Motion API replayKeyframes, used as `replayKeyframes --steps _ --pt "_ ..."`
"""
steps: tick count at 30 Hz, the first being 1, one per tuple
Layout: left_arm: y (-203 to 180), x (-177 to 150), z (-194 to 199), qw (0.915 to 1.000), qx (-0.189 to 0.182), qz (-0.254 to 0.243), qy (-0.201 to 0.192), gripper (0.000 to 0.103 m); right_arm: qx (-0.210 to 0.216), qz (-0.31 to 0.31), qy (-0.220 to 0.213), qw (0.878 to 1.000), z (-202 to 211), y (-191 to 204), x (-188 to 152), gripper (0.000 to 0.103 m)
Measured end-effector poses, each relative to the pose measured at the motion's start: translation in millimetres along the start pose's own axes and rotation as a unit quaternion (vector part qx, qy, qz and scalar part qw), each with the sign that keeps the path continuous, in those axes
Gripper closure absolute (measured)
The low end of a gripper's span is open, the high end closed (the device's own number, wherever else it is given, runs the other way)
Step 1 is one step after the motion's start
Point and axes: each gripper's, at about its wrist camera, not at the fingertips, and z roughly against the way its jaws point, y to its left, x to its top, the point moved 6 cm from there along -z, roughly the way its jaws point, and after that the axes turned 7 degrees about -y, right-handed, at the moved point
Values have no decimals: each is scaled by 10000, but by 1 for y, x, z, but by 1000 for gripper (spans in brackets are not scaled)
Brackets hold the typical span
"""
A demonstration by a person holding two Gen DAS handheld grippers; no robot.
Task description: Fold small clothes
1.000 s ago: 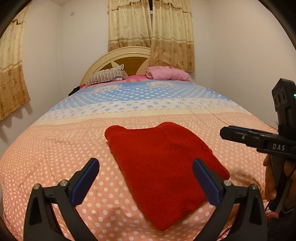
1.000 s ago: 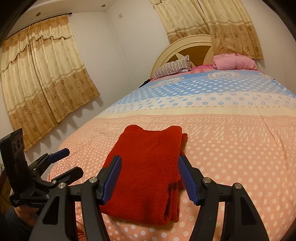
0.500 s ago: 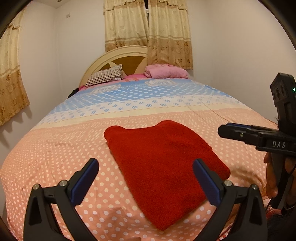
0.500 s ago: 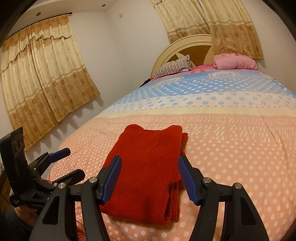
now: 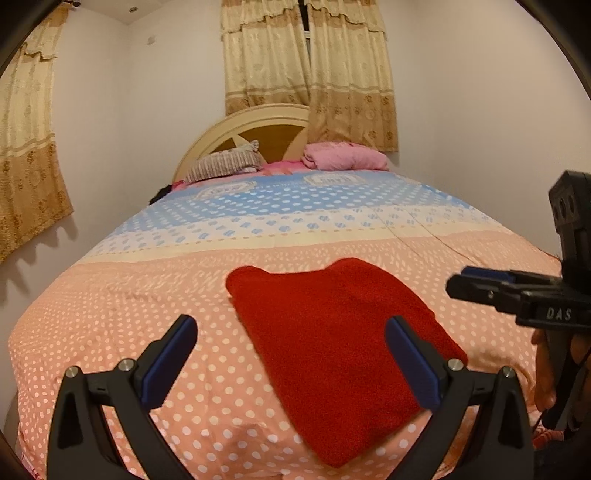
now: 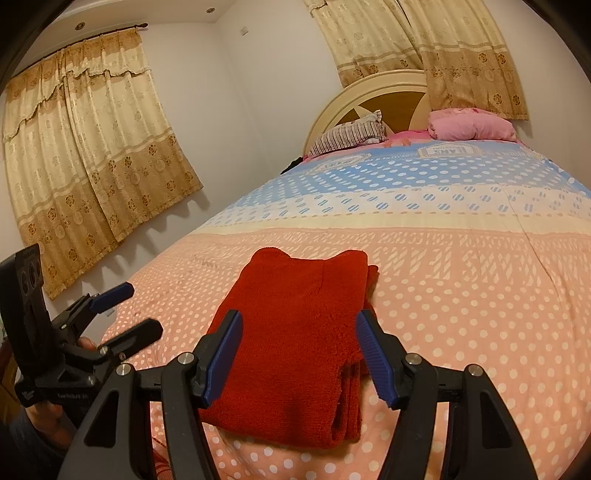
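Folded red garment (image 6: 295, 343) lies flat on my polka-dot bedspread (image 6: 461, 295), at 12 o'clock between both tools. My left gripper (image 5: 291, 358) and right gripper (image 6: 299, 354) hover with jaws apart, holding nothing.

Warm, dim indoor light from recessed ceiling lamps (image 6: 79, 26); curtains (image 6: 96, 155) cast scalloped shadows on the wall; fisheye bends the bed (image 5: 110, 317) outward; black vignette at corners; slight softness, mild noise throughout.
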Motion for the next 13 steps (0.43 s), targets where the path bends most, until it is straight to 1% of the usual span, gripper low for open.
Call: replayKeyframes --steps 7,10,13 --pt "13 3 0 9998 154 55 -70 0 24 23 29 10000 -2 1 -2 38" --pt "15 1 0 9999 113 108 -62 0 25 27 40 10000 -2 1 -2 38" --pt "11 0 -2 9999 76 45 -53 0 28 27 60 10000 -3 1 -3 38"
